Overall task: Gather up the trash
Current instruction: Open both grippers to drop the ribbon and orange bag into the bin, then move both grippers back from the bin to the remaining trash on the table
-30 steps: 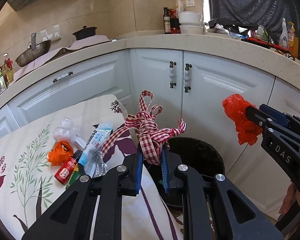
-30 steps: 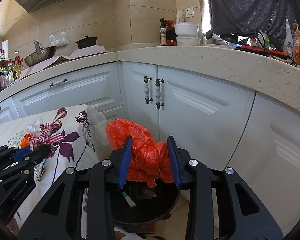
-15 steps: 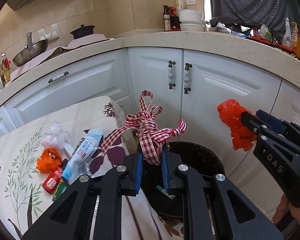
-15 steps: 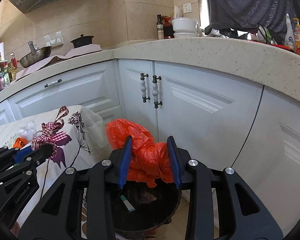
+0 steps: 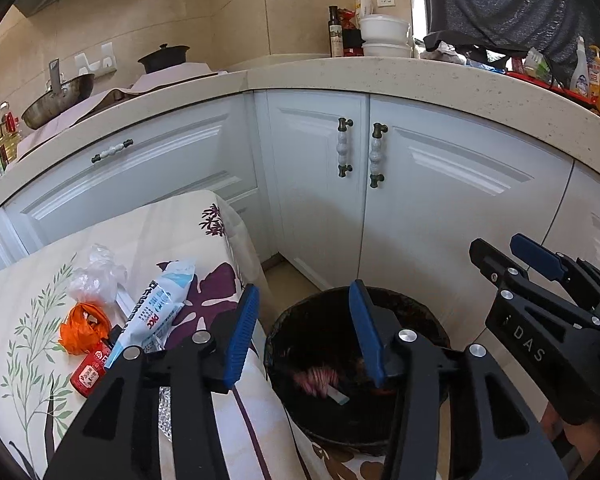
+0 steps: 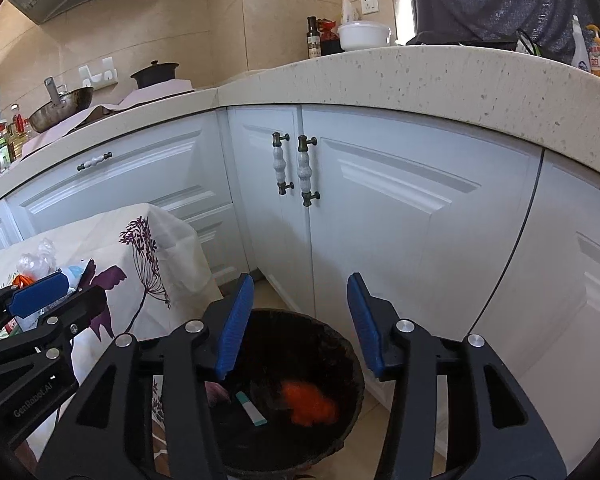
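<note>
Beside white cabinets (image 5: 440, 208), both tongs, left (image 5: 304, 328) and right (image 6: 296, 320), gape empty above the dark bin's rim (image 6: 352, 352).

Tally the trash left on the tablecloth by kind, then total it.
Clear crumpled plastic bag: 1
Orange crumpled bag: 1
White-and-blue snack packet: 1
Red sachet: 1
Total: 4 pieces on the floral tablecloth; anything under the left tool is hidden.
</note>
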The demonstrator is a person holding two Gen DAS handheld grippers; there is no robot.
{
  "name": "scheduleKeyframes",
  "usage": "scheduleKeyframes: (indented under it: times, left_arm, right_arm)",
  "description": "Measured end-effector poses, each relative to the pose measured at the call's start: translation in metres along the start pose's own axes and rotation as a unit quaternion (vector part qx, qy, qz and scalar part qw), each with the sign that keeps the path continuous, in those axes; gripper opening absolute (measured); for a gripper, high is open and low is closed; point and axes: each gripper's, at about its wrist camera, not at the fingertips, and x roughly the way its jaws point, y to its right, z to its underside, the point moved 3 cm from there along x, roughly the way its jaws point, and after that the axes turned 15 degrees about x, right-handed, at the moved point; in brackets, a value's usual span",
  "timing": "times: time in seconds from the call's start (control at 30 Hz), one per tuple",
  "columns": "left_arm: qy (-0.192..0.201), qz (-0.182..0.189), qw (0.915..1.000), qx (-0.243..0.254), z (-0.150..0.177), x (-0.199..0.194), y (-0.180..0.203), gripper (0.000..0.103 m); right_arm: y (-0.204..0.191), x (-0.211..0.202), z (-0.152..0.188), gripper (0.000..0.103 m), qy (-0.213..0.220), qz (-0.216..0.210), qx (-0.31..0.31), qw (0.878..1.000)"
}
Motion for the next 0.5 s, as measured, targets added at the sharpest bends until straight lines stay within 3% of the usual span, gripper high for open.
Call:
scheduleKeyframes:
  times: [0.27, 0.5]
  left_arm:
    - [0.012, -0.005, 0.9999, -0.006, 0.0, -0.011, -0.008, 0.062]
    - [0.013, -0.021, 0.9995, -0.022, 0.012, -0.028, -0.034, 0.066]
  right_arm:
    - [-0.004, -0.007, -0.002, 0.049, 0.003, -0.005, 0.001, 1.0]
    - [-0.024, -0.018, 0.001, 0.055, -0.003, -0.022, -0.003, 1.0]
